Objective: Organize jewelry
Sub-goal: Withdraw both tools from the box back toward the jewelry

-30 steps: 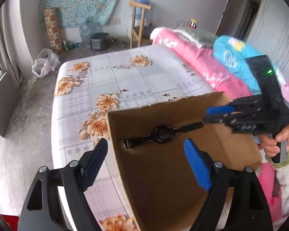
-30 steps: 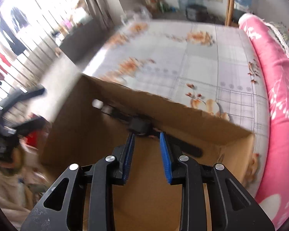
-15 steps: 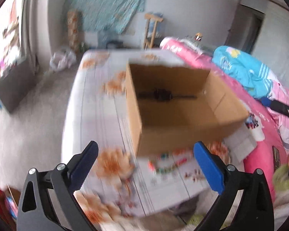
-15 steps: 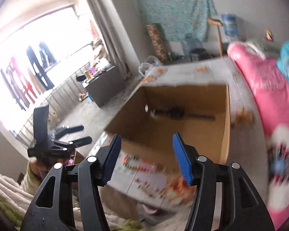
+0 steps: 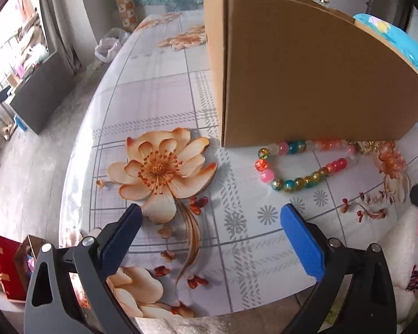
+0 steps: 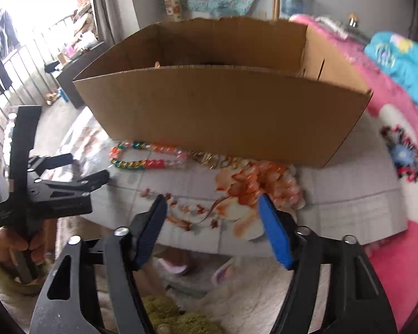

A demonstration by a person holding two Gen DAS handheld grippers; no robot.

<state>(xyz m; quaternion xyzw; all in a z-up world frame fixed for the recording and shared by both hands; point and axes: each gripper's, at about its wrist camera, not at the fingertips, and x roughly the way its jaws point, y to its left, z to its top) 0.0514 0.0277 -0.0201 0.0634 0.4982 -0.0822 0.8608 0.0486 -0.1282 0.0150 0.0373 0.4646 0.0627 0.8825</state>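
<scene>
Two empty grippers are hovering in front of the cardboard box (image 5: 306, 69), left gripper (image 5: 209, 239) jaws standing wide apart, right gripper (image 6: 213, 231) jaws opening, likely readying to lift the bead necklace (image 5: 301, 164) lying against the box's front wall on the worktop (image 5: 158, 103).

Left wrist view looks steeply down, close over the bench (image 5: 164, 105), facing the cardboard box (image 5: 306, 78) at its near left corner. Right wrist view sits farther back off the bench edge, facing the box's front wall. Both share the bead necklace (image 5: 298, 164).
</scene>
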